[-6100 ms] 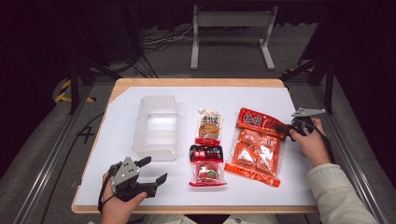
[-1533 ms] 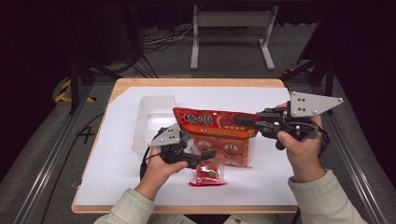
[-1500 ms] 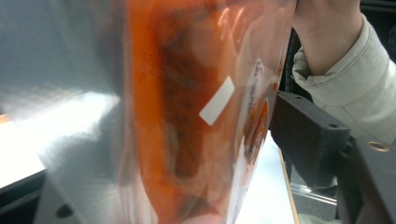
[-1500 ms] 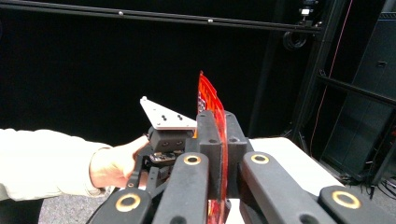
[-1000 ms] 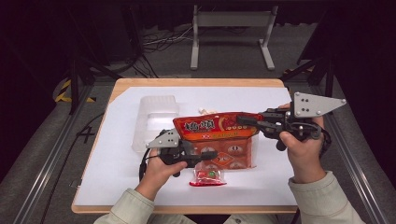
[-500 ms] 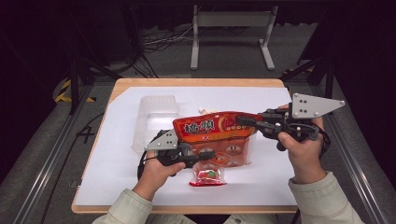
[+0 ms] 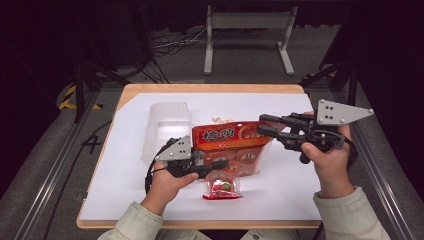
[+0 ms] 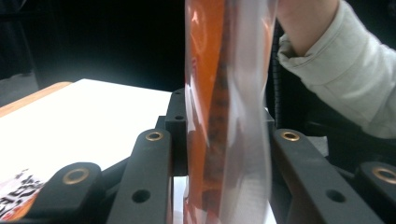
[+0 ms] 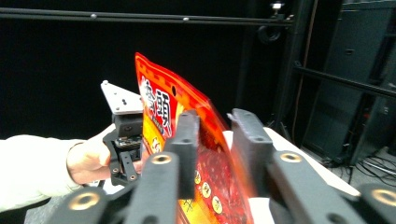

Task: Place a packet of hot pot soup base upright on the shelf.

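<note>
You have two grippers in hand: the left gripper (image 7: 220,163) and the right gripper (image 7: 264,125). One orange snack bag (image 7: 227,142) hangs between them. One small red packet (image 7: 221,188) lies on the table (image 7: 125,95). One clear plastic tray (image 7: 167,120) sits at your left. One pale packet (image 7: 220,119) peeks out behind the bag. One white sheet (image 7: 280,185) covers the tabletop.

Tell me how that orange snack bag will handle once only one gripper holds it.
The orange snack bag looks thin and glossy, so probably floppy and slippery. The left gripper clamps it; the right gripper has just been opening around it, so it may sag.
</note>
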Demonstrator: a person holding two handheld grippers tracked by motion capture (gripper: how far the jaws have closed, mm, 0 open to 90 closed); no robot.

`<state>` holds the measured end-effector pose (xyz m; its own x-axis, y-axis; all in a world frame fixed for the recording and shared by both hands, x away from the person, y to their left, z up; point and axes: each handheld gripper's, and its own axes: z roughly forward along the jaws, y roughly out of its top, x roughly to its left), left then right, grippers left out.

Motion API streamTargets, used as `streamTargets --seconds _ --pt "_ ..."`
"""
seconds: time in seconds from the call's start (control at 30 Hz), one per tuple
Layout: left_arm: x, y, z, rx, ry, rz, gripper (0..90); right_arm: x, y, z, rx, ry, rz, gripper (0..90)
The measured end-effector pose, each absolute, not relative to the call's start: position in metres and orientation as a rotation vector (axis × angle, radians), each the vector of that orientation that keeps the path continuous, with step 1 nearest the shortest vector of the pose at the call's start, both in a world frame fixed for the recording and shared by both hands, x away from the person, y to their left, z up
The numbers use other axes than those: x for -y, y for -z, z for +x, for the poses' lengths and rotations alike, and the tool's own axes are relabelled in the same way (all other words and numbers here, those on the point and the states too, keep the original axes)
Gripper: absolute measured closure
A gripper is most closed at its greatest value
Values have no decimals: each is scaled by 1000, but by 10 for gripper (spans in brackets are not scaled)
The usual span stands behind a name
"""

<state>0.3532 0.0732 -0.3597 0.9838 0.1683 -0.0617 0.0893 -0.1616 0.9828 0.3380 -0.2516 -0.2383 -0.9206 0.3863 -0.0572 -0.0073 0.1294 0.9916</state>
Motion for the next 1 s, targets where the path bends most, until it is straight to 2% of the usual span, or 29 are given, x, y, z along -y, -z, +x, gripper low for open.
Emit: streamTargets --seconds 0.33,0.53,0.73,1.0 --pt "-78 348 358 -222 -86 1713 707 291 257 326 -1997 -1805 590 535" --pt "-83 336 363 -241 -118 1702 707 308 283 327 -1999 -1749 713 542" --pt "-91 323 372 -253 -129 1661 707 318 293 330 -2017 -1699 777 557" --pt "-101 311 382 -284 -181 1654 707 329 308 335 -2020 -1646 853 518"
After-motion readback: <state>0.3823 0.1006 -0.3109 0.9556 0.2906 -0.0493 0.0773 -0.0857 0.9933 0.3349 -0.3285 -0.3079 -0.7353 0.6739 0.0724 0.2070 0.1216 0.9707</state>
